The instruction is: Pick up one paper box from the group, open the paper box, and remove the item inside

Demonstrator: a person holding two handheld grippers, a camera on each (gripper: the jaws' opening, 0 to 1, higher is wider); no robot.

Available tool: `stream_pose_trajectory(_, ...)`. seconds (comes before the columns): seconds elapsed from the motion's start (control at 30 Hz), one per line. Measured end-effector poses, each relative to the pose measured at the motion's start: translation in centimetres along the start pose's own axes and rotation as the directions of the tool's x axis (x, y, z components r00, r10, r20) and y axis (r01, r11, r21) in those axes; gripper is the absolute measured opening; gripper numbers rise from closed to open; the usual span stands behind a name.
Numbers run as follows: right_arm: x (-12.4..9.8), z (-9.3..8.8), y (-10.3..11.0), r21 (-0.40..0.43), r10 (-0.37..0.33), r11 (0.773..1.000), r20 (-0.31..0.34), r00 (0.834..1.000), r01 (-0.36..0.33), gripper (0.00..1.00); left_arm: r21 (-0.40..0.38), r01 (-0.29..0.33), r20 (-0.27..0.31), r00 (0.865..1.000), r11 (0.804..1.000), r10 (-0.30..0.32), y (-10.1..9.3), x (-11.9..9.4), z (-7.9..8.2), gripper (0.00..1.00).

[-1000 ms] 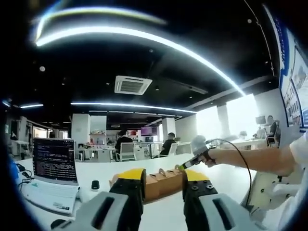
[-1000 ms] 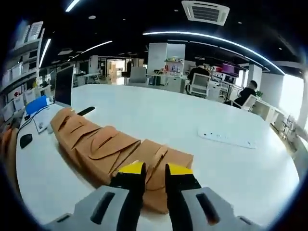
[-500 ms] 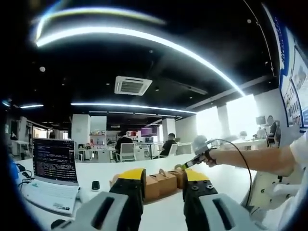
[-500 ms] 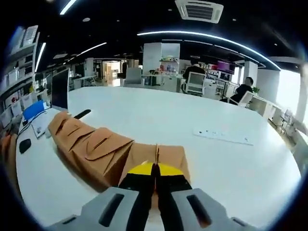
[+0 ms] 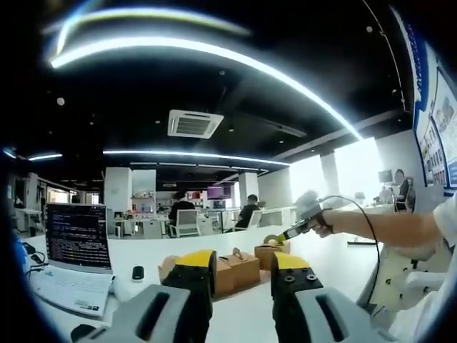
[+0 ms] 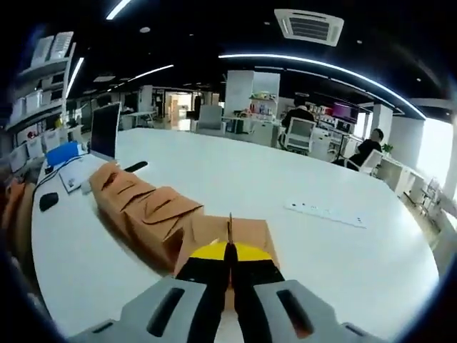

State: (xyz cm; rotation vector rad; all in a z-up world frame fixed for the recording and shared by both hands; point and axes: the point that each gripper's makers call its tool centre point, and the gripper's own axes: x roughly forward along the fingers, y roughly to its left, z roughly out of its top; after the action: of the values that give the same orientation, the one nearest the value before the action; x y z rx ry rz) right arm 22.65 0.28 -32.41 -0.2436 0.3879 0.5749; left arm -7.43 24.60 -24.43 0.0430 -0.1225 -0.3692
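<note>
In the right gripper view, the row of boxes (image 6: 139, 204) lies left of centre; the held paper box (image 6: 232, 236) sits at lower centre, its handle pinched by the right gripper (image 6: 228, 251). The left gripper (image 5: 243, 261) is spread, holding nothing. Risk: the thin handle could tear or slip.

Grey-bodied left gripper (image 5: 242, 266), black jaws capped yellow, two screws on one jaw. Same grey, black and yellow on the right gripper (image 6: 229, 251). Thin black cable (image 5: 370, 239) looped beside a bare forearm (image 5: 389, 227).
</note>
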Motion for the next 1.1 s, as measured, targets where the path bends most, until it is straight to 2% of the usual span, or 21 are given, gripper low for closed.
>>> stream_pose_trajectory(0.1, -1.3, -0.1, 0.2, -0.023, 0.040, 0.999, 0.000, 0.999, -0.040, 0.03, 0.000, 0.004, -0.005, 1.000, 1.000, -0.004, -0.2, 0.2, -0.1, 0.32)
stream_pose_trajectory(0.2, -2.7, -0.1, 0.8, -0.008, 0.102, 0.995, 0.007, 0.995, -0.102, 0.03, 0.005, 0.014, -0.009, 1.000, 1.000, -0.014, -0.7, 0.4, -0.2, 0.32)
stream_pose_trajectory(0.37, -5.0, -0.7, 2.3, -0.060, 0.185, 0.981, -0.002, 0.983, -0.185, 0.03, 0.013, 0.034, -0.012, 0.999, 0.999, -0.034, -1.3, 0.6, -0.3, 0.33)
stream_pose_trajectory(0.47, -6.5, -1.2, 4.0, -0.090, 0.253, 0.963, -0.006, 0.967, -0.253, 0.03, 0.015, 0.057, -0.008, 0.998, 0.998, -0.057, -1.8, 0.7, -0.2, 0.33)
stream_pose_trajectory(0.53, -7.3, -1.3, 5.2, -0.158, 0.316, 0.936, -0.014, 0.949, -0.314, 0.03, 0.013, 0.075, -0.003, 0.997, 0.997, -0.075, -2.3, 0.7, -0.1, 0.33)
stream_pose_trajectory(0.6, -8.3, -1.9, 6.5, -0.175, 0.342, 0.924, -0.025, 0.939, -0.341, 0.03, 0.018, 0.083, -0.004, 0.997, 0.996, -0.083, -2.6, 0.8, -0.1, 0.33)
stream_pose_trajectory(0.67, -8.6, -1.8, 7.2, -0.219, 0.395, 0.895, -0.014, 0.919, -0.388, 0.03, 0.022, 0.089, -0.007, 0.996, 0.996, -0.089, -2.7, 0.8, -0.2, 0.33)
stream_pose_trajectory(0.73, -8.9, -1.8, 8.0, -0.211, 0.441, 0.877, -0.005, 0.898, -0.432, 0.03, 0.025, 0.095, -0.010, 0.995, 0.995, -0.094, -2.9, 0.9, -0.2, 0.33)
stream_pose_trajectory(0.83, -9.5, -1.7, 9.4, -0.230, 0.520, 0.832, 0.005, 0.854, -0.505, 0.03, 0.026, 0.100, -0.014, 0.995, 0.995, -0.100, -3.0, 0.9, -0.3, 0.33)
stream_pose_trajectory(0.87, -9.8, -1.9, 10.2, -0.262, 0.557, 0.801, -0.002, 0.830, -0.538, 0.03, 0.025, 0.100, -0.014, 0.995, 0.995, -0.100, -3.0, 0.9, -0.3, 0.33)
stream_pose_trajectory(0.93, -10.3, -2.1, 11.2, -0.306, 0.600, 0.760, -0.007, 0.800, -0.573, 0.03, 0.024, 0.100, -0.015, 0.995, 0.995, -0.099, -2.9, 0.9, -0.3, 0.33)
stream_pose_trajectory(1.07, -10.9, -2.4, 13.0, -0.427, 0.661, 0.671, -0.024, 0.750, -0.606, 0.03, 0.023, 0.101, -0.018, 0.995, 0.995, -0.101, -2.9, 1.0, -0.4, 0.33)
stream_pose_trajectory(1.1, -11.0, -2.5, 13.2, -0.427, 0.668, 0.664, -0.027, 0.743, -0.613, 0.03, 0.022, 0.102, -0.019, 0.995, 0.995, -0.102, -2.9, 1.0, -0.5, 0.33)
